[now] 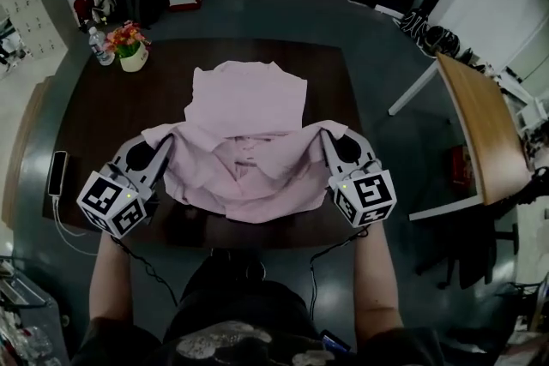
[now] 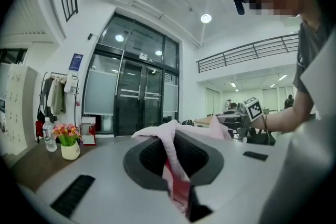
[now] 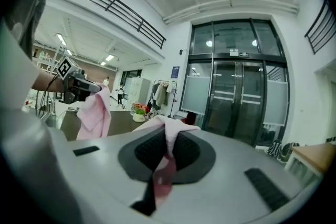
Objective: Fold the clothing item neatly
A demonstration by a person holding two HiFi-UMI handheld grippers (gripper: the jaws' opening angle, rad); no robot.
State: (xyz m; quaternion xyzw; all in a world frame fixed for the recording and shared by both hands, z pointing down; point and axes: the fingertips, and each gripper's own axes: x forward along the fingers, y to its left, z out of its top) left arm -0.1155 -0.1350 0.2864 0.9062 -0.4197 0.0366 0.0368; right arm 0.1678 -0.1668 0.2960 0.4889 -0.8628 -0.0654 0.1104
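A pale pink shirt [image 1: 247,141] hangs over the dark table [image 1: 111,116], its far part lying flat and its near part lifted. My left gripper [image 1: 165,141] is shut on the shirt's left edge, and pink cloth [image 2: 170,152] is pinched between its pads in the left gripper view. On the other side my right gripper [image 1: 324,135] is shut on the right edge; pink fabric [image 3: 168,149] is squeezed between its pads in the right gripper view. Both grippers point nearly level, held above the table's near side. Each gripper view shows the other gripper with pink cloth hanging from it.
A small pot of flowers [image 1: 130,45] and a water bottle [image 1: 99,45] stand at the table's far left corner. A phone [image 1: 57,173] lies on the left edge. A wooden table [image 1: 480,124] stands to the right.
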